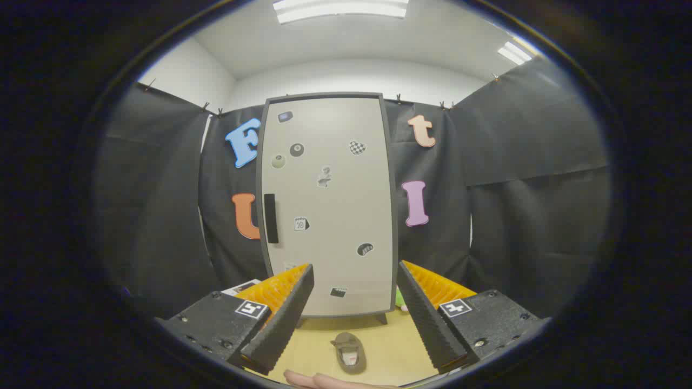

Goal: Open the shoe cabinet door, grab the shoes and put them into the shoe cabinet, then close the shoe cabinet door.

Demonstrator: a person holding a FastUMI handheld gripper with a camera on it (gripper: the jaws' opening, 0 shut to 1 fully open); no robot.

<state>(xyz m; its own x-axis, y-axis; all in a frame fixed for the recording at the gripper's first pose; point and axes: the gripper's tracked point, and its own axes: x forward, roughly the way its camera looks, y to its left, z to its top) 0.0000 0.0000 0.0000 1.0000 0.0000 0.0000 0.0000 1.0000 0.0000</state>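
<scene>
The shoe cabinet (330,205) stands upright against the black cloth wall, well beyond my fingers. Its pale door is shut, dotted with several small stickers, and carries a black vertical handle (271,218) near its left edge. A grey-brown shoe (349,352) lies on the yellow floor (389,346) in front of the cabinet, low between my two fingers and ahead of them. My gripper (354,270) is open, its orange and black ridged fingers (281,313) spread wide with nothing between them.
Black cloth walls close in the booth on both sides of the cabinet. A small green and pink object (400,300) peeks out by the cabinet's lower right corner, behind the right finger. A person's hand (324,381) shows at the near floor edge.
</scene>
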